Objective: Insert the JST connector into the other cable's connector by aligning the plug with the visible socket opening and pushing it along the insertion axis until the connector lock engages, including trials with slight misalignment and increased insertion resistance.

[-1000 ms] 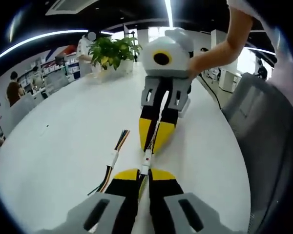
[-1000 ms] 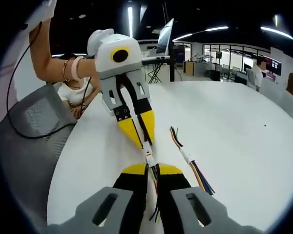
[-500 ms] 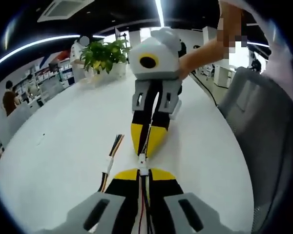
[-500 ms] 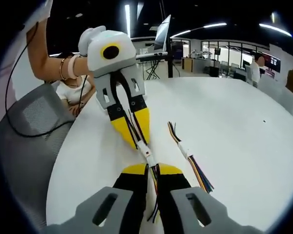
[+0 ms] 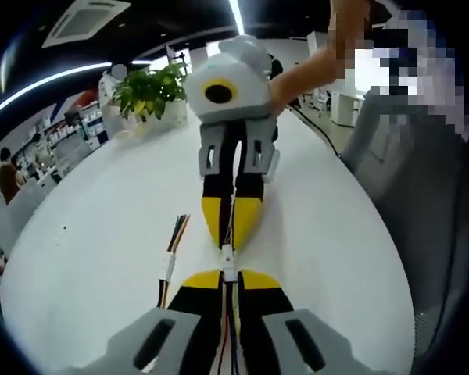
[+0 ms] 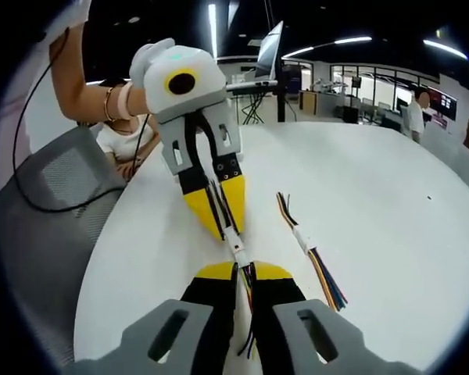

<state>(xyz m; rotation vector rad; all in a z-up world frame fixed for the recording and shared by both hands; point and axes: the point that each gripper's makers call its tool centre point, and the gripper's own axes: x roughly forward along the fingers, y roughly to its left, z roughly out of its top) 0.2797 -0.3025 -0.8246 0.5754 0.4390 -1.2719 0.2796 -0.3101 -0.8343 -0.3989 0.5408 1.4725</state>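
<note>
A: Where are the connectors?
B: Over the white table [image 5: 86,258], white connector pair [image 5: 229,262] bridges both grippers: left gripper [image 5: 229,275] clamps one cable, right gripper [image 6: 245,269] the other.
A: Anything nearby?
B: Spare cable [image 6: 309,254] lies beside the pair; potted plant [image 5: 148,90] at the table's far edge.

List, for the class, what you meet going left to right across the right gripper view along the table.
Grey mesh chair → left gripper meeting the white connector → spare cable lying on the white table.
</note>
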